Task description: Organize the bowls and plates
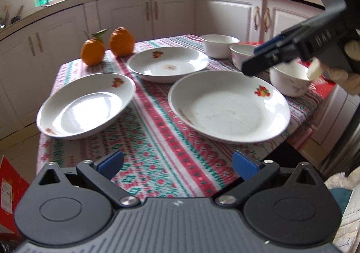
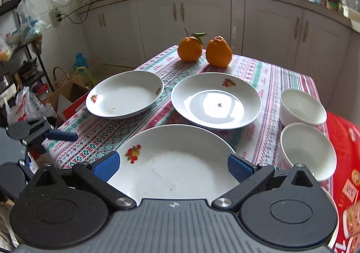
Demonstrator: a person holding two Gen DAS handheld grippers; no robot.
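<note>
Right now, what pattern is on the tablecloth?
The tablecloth has red, green and white woven floral stripes; clearest in the left wrist view.

Three plates (image 1: 229, 106), three bowls (image 1: 219, 46), two oranges (image 1: 92, 52).

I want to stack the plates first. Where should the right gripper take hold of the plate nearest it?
Grip the near rim of the nearest plate, coming low from the table's front edge. The right gripper is open above it, and the sloping rim stands clear of the tablecloth.

Left tool (image 1: 177, 166) & right tool (image 2: 173, 166) both w/ jaws spread wide, gripping nothing.
</note>
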